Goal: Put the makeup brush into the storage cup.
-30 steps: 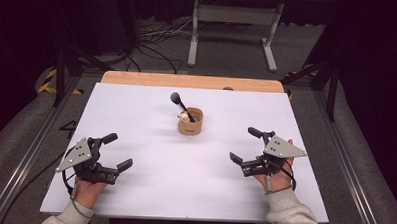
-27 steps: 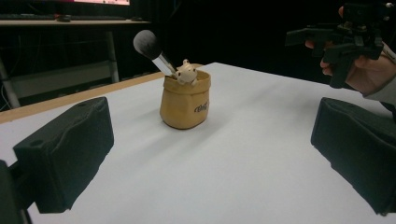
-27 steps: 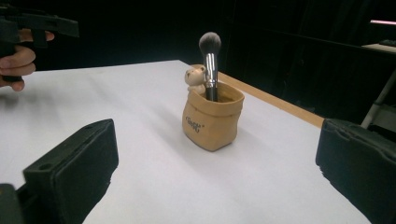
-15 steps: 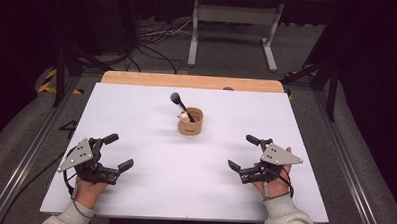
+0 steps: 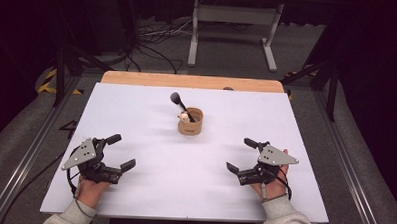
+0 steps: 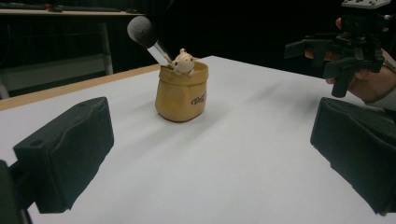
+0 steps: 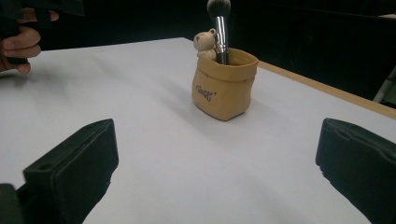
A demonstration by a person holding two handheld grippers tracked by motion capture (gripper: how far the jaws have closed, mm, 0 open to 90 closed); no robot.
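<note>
- One white table top (image 5: 183,191) takes up most of the high view, with a strip of bare wood (image 5: 137,79) along its far edge and dark floor with cables beyond.
- Two grippers sit over the near part of the table, well apart, one toward each side.
- At the left, the left gripper (image 5: 121,153) is held in the person's left hand (image 5: 89,190), a grey three-cornered plate on top; its jaws are spread wide with nothing between them, and in the left gripper view both black jaws stand far apart over bare white surface.
- At the right, the right gripper (image 5: 241,155) is held in the right hand (image 5: 268,185), also spread wide and gripping nothing; in the right gripper view its jaws frame the pot from a distance.
- Between them and farther back, near the table's middle, stands a small tan pot shaped like a sack (image 5: 190,122), upright, with dark lettering on its side.
- A makeup brush (image 5: 179,104) stands in the pot, its dark bristle head up and leaning toward the far left in the high view.
- Smallest, a pale bear figure (image 7: 204,43) peeks over the pot's rim, just beside the brush handle.
</note>
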